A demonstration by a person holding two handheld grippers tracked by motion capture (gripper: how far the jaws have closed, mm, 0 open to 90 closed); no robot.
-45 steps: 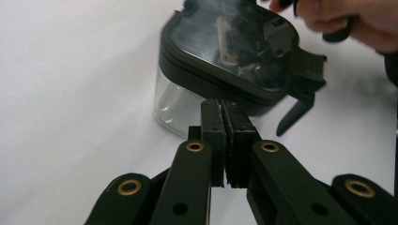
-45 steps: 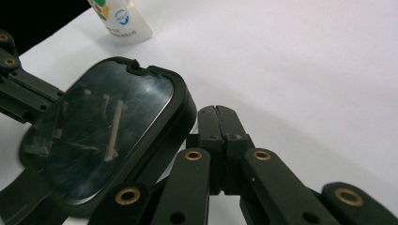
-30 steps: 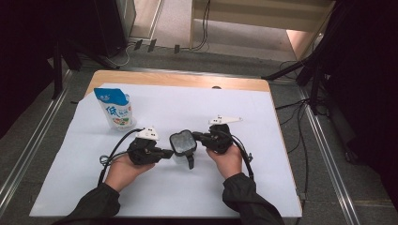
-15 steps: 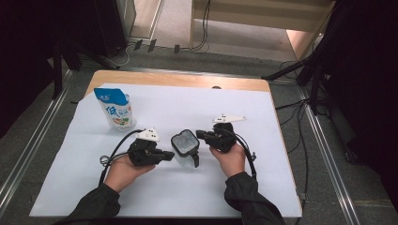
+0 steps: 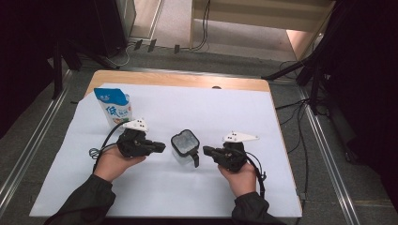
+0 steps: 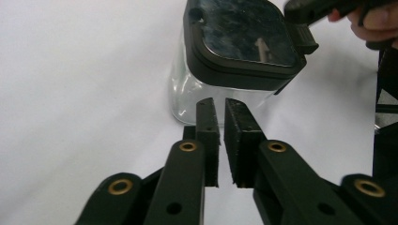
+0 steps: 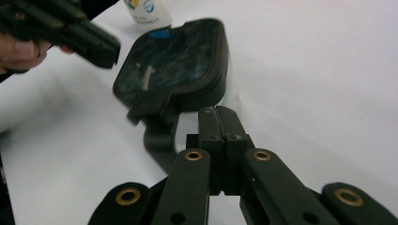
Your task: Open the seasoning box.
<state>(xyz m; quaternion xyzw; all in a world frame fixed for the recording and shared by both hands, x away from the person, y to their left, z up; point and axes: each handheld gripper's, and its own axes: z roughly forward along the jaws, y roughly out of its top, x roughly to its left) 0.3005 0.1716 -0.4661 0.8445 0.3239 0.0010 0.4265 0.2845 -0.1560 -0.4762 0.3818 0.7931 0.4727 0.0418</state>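
A clear square container with a black lid stands mid-table, its black latch hanging off the near right corner. My left gripper lies level just left of the container, pointing at it and apart from it. Its jaws have just been opening; in the left gripper view a narrow slit parts the pads of the left gripper, with nothing between them, and the container stands just beyond. My right gripper points at the container from the right, shut and empty. In the right gripper view the right gripper sits just short of the lid.
A blue and white pouch stands upright at the back left, behind the left hand. White paper covers the wooden table. Dark floor, cables and stand legs surround the table.
Both grippers have drawn back from the container, the left one to the left and the right one to the right. The container stays in place. The left jaws have parted slightly.
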